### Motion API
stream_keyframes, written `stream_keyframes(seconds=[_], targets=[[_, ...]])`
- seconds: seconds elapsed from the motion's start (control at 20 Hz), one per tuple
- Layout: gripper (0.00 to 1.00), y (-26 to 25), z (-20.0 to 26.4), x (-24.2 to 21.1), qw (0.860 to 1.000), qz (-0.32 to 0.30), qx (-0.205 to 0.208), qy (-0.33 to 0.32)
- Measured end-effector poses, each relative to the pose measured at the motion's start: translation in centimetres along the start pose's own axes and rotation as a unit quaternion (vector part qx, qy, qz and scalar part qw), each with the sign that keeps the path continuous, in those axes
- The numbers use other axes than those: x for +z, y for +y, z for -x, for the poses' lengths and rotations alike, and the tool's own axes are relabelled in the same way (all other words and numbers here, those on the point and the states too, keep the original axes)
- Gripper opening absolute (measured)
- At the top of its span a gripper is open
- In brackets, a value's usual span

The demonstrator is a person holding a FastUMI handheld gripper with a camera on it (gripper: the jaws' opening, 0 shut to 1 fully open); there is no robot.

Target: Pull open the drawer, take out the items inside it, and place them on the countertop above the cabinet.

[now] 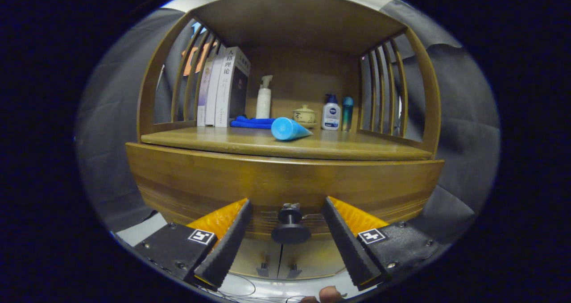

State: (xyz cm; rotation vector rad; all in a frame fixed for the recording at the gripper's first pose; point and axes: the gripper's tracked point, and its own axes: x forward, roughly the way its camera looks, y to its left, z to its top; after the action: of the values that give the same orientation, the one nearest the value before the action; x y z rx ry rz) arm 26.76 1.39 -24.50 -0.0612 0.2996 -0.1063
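The wooden drawer front (pixel 285 182) of the cabinet fills the space just ahead of me. Its round dark knob (pixel 290 225) sits between my two fingers, with a gap on each side. My gripper (pixel 285 202) is open around the knob without touching it. Above the drawer lies the wooden countertop (pixel 357 149). A blue tube (pixel 289 129) lies on its side there, near the front. The drawer's inside is hidden.
At the back of the countertop stand several books (pixel 223 89), a white pump bottle (pixel 264 98), a folded blue cloth (pixel 252 122), a small lidded pot (pixel 304 114), a white bottle (pixel 331 114) and a teal bottle (pixel 347 111). Slatted side rails (pixel 383 89) flank it. Lower cabinet doors (pixel 279 260) show below.
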Motion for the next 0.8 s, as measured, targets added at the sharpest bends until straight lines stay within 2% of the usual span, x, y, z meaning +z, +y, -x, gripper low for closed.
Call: stream_keyframes(seconds=[0.35,0.45,0.6,0.8], targets=[[1.00,0.1,-1.6,-0.2,1.000,0.012,-0.008,0.014],[1.00,0.3,-1.3,-0.7,0.999,0.022,0.002,0.035],[1.00,0.7,1.1,1.4,0.999,0.017,0.021,0.019],[1.00,0.6,6.9,6.1,0.998,0.026,0.043,-0.025]])
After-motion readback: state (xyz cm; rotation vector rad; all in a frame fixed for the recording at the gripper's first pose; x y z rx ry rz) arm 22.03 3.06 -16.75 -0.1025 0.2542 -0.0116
